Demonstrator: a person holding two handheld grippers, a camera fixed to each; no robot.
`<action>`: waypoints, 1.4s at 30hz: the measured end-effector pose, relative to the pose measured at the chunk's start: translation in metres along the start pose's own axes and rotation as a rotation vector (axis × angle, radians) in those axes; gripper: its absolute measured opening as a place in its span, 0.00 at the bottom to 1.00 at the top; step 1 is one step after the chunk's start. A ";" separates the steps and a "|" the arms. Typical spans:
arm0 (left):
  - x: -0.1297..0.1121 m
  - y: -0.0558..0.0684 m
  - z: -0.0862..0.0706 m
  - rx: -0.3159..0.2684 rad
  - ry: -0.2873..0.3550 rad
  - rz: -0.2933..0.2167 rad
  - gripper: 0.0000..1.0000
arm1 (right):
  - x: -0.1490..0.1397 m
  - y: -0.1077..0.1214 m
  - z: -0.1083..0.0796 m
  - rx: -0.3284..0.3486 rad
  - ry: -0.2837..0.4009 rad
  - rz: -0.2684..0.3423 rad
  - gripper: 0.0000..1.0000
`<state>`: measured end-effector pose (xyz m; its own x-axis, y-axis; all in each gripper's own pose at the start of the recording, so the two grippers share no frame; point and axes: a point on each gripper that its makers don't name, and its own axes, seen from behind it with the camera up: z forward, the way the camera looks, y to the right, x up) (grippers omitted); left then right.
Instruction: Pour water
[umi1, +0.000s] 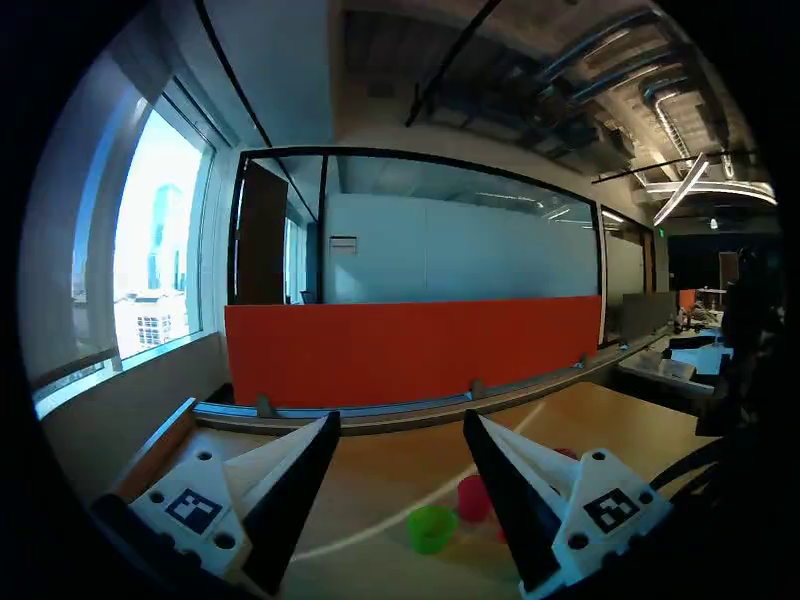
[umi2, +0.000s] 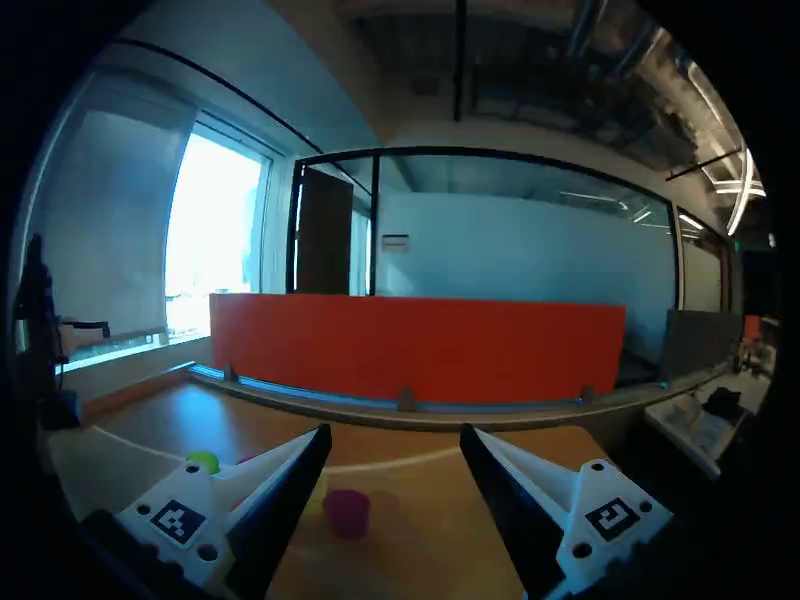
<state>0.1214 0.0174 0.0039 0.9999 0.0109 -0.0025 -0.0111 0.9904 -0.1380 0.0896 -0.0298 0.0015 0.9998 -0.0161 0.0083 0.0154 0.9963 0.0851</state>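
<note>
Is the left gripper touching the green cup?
Apart. Left gripper view: the left gripper is open, and the green cup sits on the table clear of both fingers.

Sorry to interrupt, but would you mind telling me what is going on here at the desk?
A person holds a gripper in each hand over a wooden desk. The left gripper and right gripper both have open jaws and grip nothing. A green cup and a pink cup stand on the desk ahead of the left one; a magenta cup stands ahead of the right. No pouring has begun.

Green cup (umi1: 431, 527), magenta cup (umi1: 473, 497) (orange divider (umi1: 410, 350))
</note>
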 end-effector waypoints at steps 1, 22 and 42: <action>0.002 0.002 0.000 -0.007 0.005 0.003 0.91 | 0.001 -0.001 0.000 0.005 0.002 -0.003 0.99; 0.003 0.024 0.002 -0.140 -0.003 -0.032 0.91 | 0.012 -0.036 -0.003 0.188 0.014 -0.040 0.99; -0.004 0.032 0.008 -0.211 -0.018 0.008 0.91 | 0.012 -0.075 -0.002 0.353 -0.003 -0.098 0.99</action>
<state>0.1175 0.0506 0.0071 0.9996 0.0235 0.0133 -0.0175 0.9393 -0.3426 0.1000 -0.1045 -0.0068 0.9937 -0.1112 -0.0141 0.1067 0.8994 0.4239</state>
